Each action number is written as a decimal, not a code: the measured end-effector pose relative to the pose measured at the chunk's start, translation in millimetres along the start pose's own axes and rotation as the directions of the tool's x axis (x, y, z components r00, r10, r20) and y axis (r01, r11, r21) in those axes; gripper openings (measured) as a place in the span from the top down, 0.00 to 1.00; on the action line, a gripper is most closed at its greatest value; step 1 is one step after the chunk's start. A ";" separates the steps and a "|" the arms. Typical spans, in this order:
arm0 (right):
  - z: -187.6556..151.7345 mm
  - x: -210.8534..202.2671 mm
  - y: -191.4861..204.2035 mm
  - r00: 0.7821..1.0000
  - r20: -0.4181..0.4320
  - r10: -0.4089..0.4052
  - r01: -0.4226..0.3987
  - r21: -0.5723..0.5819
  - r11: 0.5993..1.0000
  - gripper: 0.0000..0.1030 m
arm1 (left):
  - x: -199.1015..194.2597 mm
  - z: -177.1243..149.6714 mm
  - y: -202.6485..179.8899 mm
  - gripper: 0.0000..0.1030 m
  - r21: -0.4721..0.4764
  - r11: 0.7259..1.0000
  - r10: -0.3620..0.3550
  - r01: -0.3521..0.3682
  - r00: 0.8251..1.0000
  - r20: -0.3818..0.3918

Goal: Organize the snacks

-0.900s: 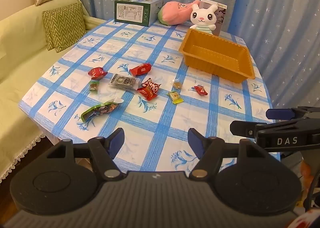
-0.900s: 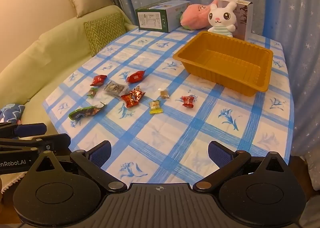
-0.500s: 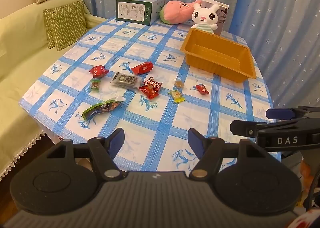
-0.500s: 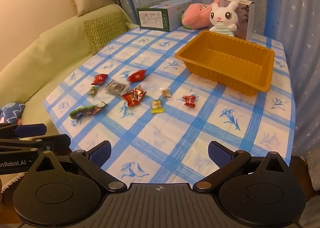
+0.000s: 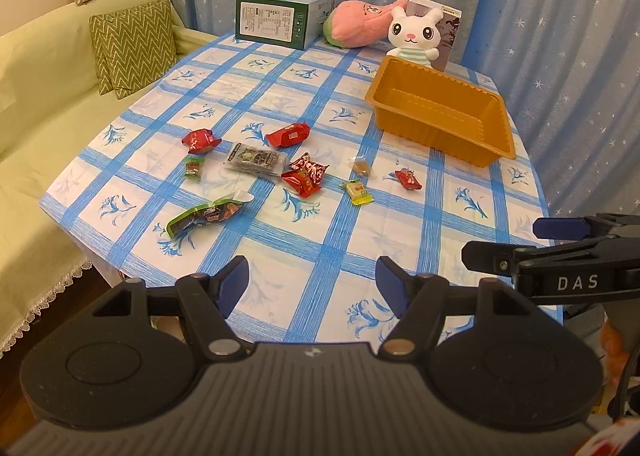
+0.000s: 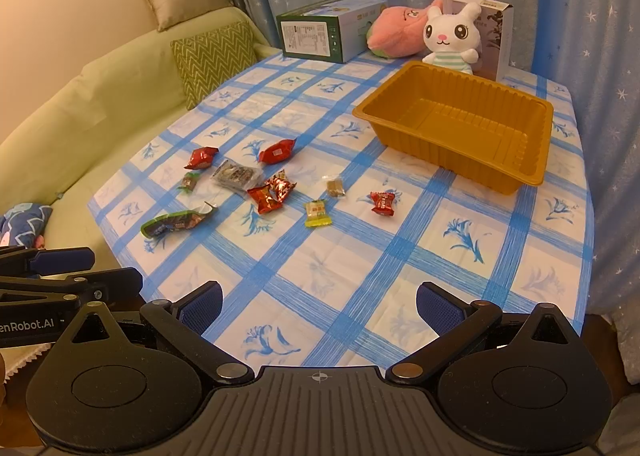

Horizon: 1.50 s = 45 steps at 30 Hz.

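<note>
Several wrapped snacks lie scattered on the blue-checked tablecloth [image 5: 320, 248]: red candies [image 5: 288, 134] [image 6: 383, 203], a grey packet [image 5: 255, 158], a long green packet [image 5: 204, 214] and a small yellow sweet [image 6: 317, 212]. An orange tray [image 6: 460, 127] with nothing in it stands at the far right [image 5: 440, 115]. My left gripper [image 5: 312, 280] hangs open above the near table edge, nothing between its fingers. My right gripper [image 6: 318, 302] is open too, wide, also over the near edge. Each gripper shows at the side of the other's view.
At the back of the table stand a green box [image 5: 284, 17], a pink plush [image 5: 360, 25], a white bunny toy [image 6: 450, 37] and a small carton [image 6: 494, 29]. A green sofa with cushions [image 5: 132, 45] runs along the left. Blue curtains close off the far side.
Both views have crept slightly forward, so the table and snacks sit a little lower and closer in the picture. The jaws of both grippers have stayed open.
</note>
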State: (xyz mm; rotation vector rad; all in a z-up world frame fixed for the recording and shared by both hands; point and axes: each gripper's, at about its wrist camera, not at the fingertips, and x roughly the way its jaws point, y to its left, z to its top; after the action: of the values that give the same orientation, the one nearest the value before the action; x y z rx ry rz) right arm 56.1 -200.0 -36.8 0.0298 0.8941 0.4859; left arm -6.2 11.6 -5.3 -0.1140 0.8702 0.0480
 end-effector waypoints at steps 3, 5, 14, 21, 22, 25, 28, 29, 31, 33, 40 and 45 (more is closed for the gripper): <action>0.1 0.3 -0.3 1.000 0.000 0.001 -0.001 0.001 1.000 0.00 | 1.7 -0.5 2.1 0.34 -0.001 1.000 0.001 -0.001 1.000 -0.003; 0.8 0.0 -2.0 1.000 -0.002 0.001 -0.001 -0.001 1.000 0.00 | 1.1 -0.3 4.3 0.34 -0.001 1.000 0.002 -0.002 1.000 -0.003; 2.5 2.1 0.5 1.000 -0.002 0.001 -0.001 -0.002 1.000 0.00 | 2.6 1.1 4.0 0.34 -0.001 1.000 0.001 -0.001 1.000 -0.005; 3.2 1.2 0.2 1.000 -0.002 0.001 -0.001 -0.002 1.000 0.00 | 2.6 1.4 4.3 0.34 -0.002 1.000 0.000 0.000 1.000 -0.007; 3.5 1.2 0.5 1.000 -0.001 0.001 -0.001 -0.002 1.000 0.00 | 2.6 2.1 2.7 0.34 -0.003 1.000 0.000 0.000 1.000 -0.007; 4.1 2.5 2.7 1.000 -0.002 0.000 0.000 -0.002 1.000 0.00 | 5.0 0.9 1.2 0.34 -0.003 1.000 0.000 0.000 1.000 -0.007; 3.4 1.4 1.7 1.000 -0.001 0.001 -0.001 -0.004 1.000 0.00 | 4.9 1.0 1.0 0.34 -0.004 1.000 0.001 -0.001 1.000 -0.007; 3.5 1.3 2.0 1.000 -0.001 0.001 -0.001 -0.004 1.000 0.00 | 4.8 1.1 0.8 0.34 -0.004 1.000 0.000 0.000 1.000 -0.007; 2.8 0.6 1.3 1.000 -0.001 0.002 -0.002 -0.004 1.000 0.00 | 5.0 1.2 0.9 0.34 -0.004 1.000 0.000 0.000 1.000 -0.008; 3.9 0.9 2.2 1.000 0.000 0.001 -0.001 -0.005 1.000 0.00 | 4.9 1.1 0.9 0.34 -0.004 1.000 0.000 0.000 1.000 -0.009; 5.1 1.7 4.2 1.000 0.000 0.001 -0.001 -0.006 1.000 0.00 | 5.0 1.1 0.9 0.34 -0.005 1.000 0.000 0.000 1.000 -0.009; 5.1 1.6 4.6 1.000 0.001 0.001 -0.001 -0.006 1.000 0.00 | 5.1 -0.3 3.3 0.34 -0.006 1.000 0.001 -0.001 1.000 -0.010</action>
State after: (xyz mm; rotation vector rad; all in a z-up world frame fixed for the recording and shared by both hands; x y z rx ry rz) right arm 59.0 -194.4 -33.7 0.0253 0.8920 0.4894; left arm -3.5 14.8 -9.7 -0.1196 0.8798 0.0509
